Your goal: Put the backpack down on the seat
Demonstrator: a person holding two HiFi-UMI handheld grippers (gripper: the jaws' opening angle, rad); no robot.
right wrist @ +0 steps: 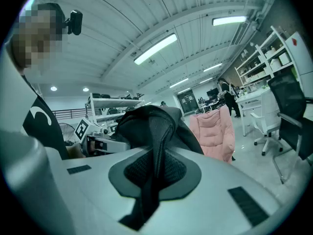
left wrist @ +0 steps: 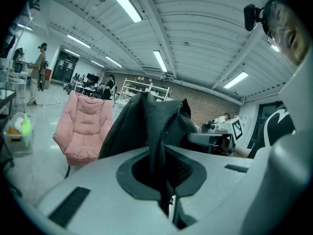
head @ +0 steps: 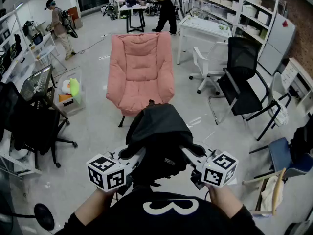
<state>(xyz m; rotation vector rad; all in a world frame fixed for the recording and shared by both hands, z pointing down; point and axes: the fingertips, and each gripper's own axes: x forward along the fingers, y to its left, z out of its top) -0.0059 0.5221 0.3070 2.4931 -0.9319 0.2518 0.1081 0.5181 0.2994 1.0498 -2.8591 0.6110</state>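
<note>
A black backpack [head: 159, 133] hangs in the air between my two grippers, close to my chest. My left gripper [head: 133, 161] is shut on a strap of the backpack [left wrist: 157, 131] at its left side. My right gripper [head: 191, 156] is shut on a mesh strap of the backpack [right wrist: 155, 146] at its right side. The pink padded chair [head: 141, 70] stands ahead on the floor, its seat bare; the same pink chair [left wrist: 83, 129] appears left of the bag in the left gripper view and, as the pink chair [right wrist: 215, 133], to the right in the right gripper view.
A black office chair [head: 244, 82] and a white chair [head: 209, 65] stand to the right of the pink one. Another black chair [head: 29, 126] is at the left beside a crate with toys [head: 68, 92]. People [head: 168, 6] work at tables at the back.
</note>
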